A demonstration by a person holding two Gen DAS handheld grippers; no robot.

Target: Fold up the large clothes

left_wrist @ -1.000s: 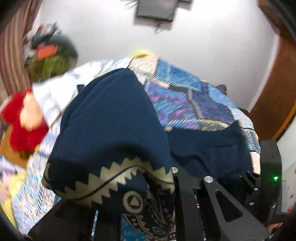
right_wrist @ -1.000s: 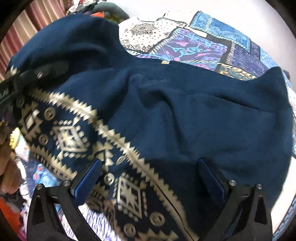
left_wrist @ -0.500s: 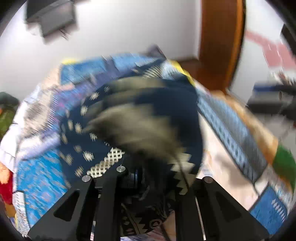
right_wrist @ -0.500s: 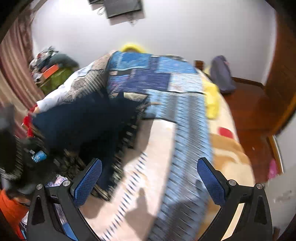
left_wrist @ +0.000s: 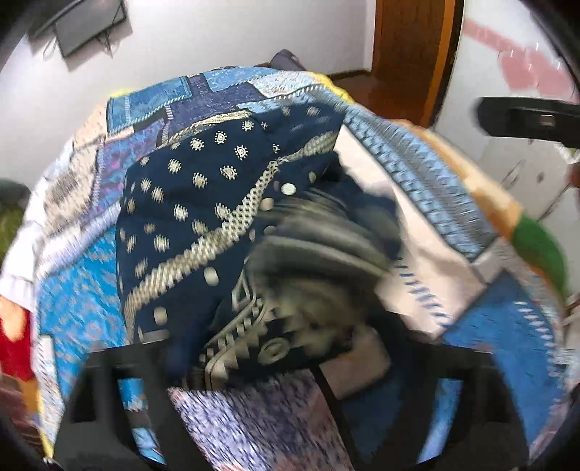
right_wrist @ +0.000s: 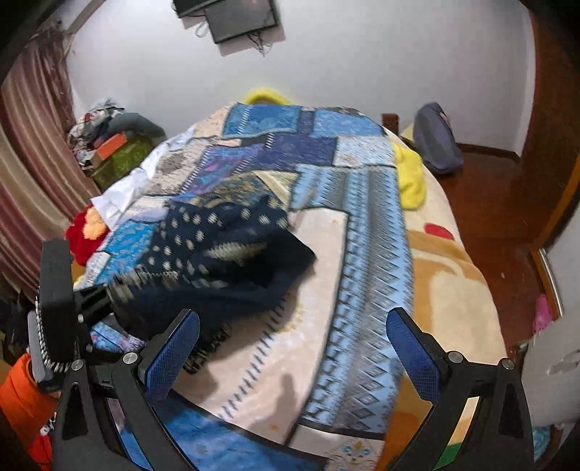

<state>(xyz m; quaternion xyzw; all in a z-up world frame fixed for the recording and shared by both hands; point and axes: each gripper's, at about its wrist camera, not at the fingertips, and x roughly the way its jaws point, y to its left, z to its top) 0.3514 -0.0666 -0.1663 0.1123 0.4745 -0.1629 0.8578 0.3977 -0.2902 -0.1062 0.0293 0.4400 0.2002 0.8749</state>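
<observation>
Bedroom w/ white walls, bed [right_wrist: 446, 290] under a blue patchwork bedspread [right_wrist: 366, 232] filling most of both views. Navy garment [left_wrist: 203, 224] w/ cream print heaped on the spread's left half, rumpled, part blurred.

Left wrist view only: close look at garment's dotted panel and zigzag border, lower folds smeared by motion; right gripper's black body at upper right edge, over wood door [left_wrist: 409, 47]. Left gripper [left_wrist: 290, 380] w/ jaws spread wide, just been opening; garment's hem sits in the gap between the fingers, no pad pressing it, so released.

Right wrist view only: whole bed seen, plus wall screen [right_wrist: 239, 18], striped curtain [right_wrist: 32, 174] at left, clutter pile [right_wrist: 108, 134] in far corner, yellow cloth [right_wrist: 409, 181] on bed's right side, grey bag [right_wrist: 435, 145] on wood floor [right_wrist: 489, 206] beyond. Left gripper's black body at left edge, touching garment's near side. Right gripper [right_wrist: 293, 347] parted wide, blue pads [right_wrist: 409, 347] bare, nothing between; hangs over empty spread near bed's foot.

Right half of bed bare and open. Garment near left bed edge, red-yellow plush [right_wrist: 85, 232] just past it. Floor strip free to right.
</observation>
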